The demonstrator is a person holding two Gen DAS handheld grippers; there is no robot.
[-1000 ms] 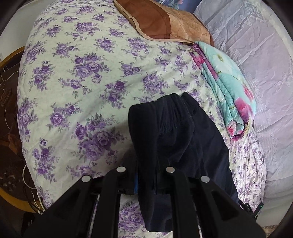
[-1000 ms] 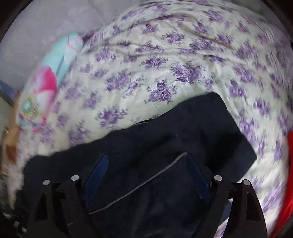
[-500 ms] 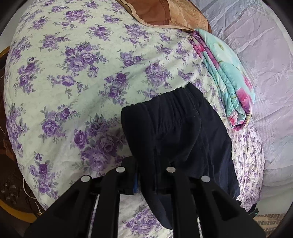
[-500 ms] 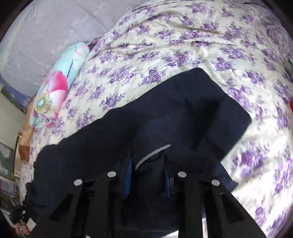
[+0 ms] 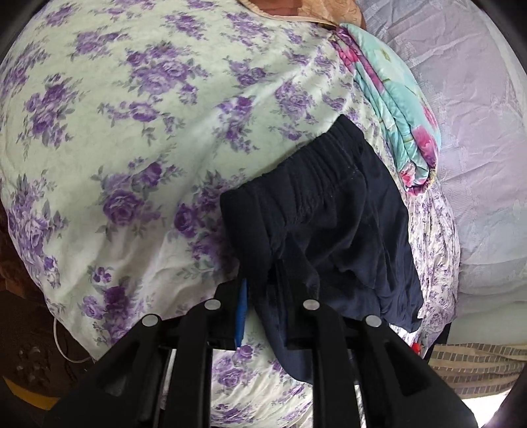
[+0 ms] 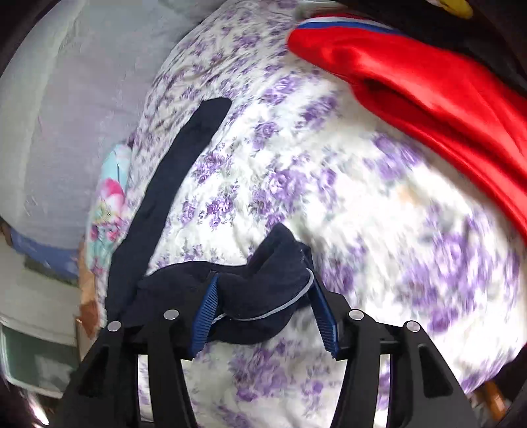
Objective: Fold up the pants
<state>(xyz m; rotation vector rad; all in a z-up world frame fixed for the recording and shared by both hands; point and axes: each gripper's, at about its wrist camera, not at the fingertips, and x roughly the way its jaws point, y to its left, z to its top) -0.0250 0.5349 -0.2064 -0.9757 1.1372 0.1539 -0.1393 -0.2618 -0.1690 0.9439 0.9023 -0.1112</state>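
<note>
Dark navy pants lie on a floral purple bedspread. In the left wrist view the elastic waistband faces away from me. My left gripper is shut on the near waistband edge, and the cloth hangs over its fingers. In the right wrist view the pants stretch as a long dark strip toward the far left. My right gripper has its blue pads wide apart, with the bunched pant leg end between them.
A folded teal and pink floral blanket lies beside the pants. A brown cushion sits at the far end. A red garment lies on the bed at the upper right of the right wrist view. A pale lilac sheet borders the bedspread.
My right gripper was shut on the pant leg and has now opened, swinging toward the red garment. My left gripper keeps its grip and has moved closer over the bed.
</note>
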